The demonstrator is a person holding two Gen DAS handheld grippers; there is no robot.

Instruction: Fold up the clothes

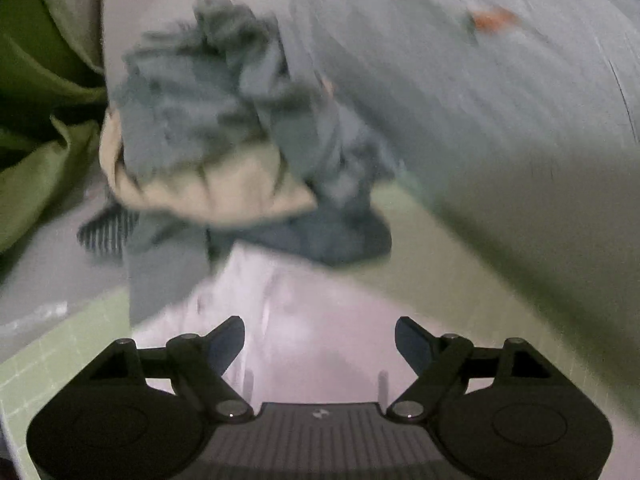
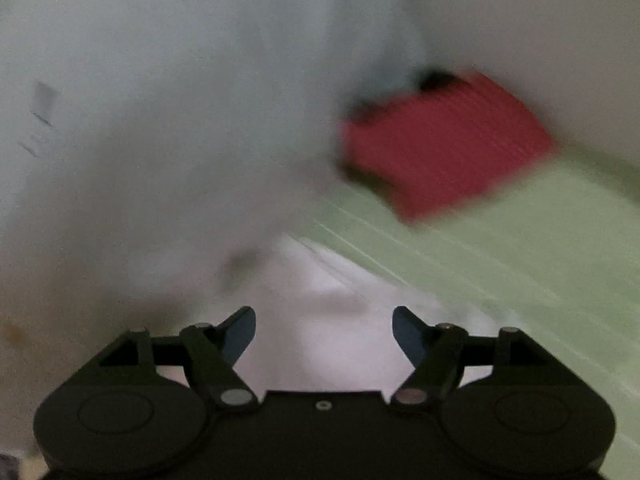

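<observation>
1. I see one heap of crumpled clothes (image 1: 224, 136), grey-blue and beige, one pale pink garment (image 1: 316, 320) and one folded red cloth (image 2: 448, 144), all on the green bed sheet (image 2: 520, 264).
2. My left gripper (image 1: 320, 340) is spread wide with nothing in it; the pink garment lies between and under its fingers.
3. My right gripper (image 2: 324, 332) is also spread and grips nothing, above the same pink garment (image 2: 320, 320); the red cloth is well ahead, to the right.

A blurry heap of grey-blue and beige clothes (image 1: 224, 136) is seen beyond the left gripper (image 1: 320, 340), whose fingers (image 1: 228, 340) are spread over a white garment (image 1: 312, 320).
</observation>
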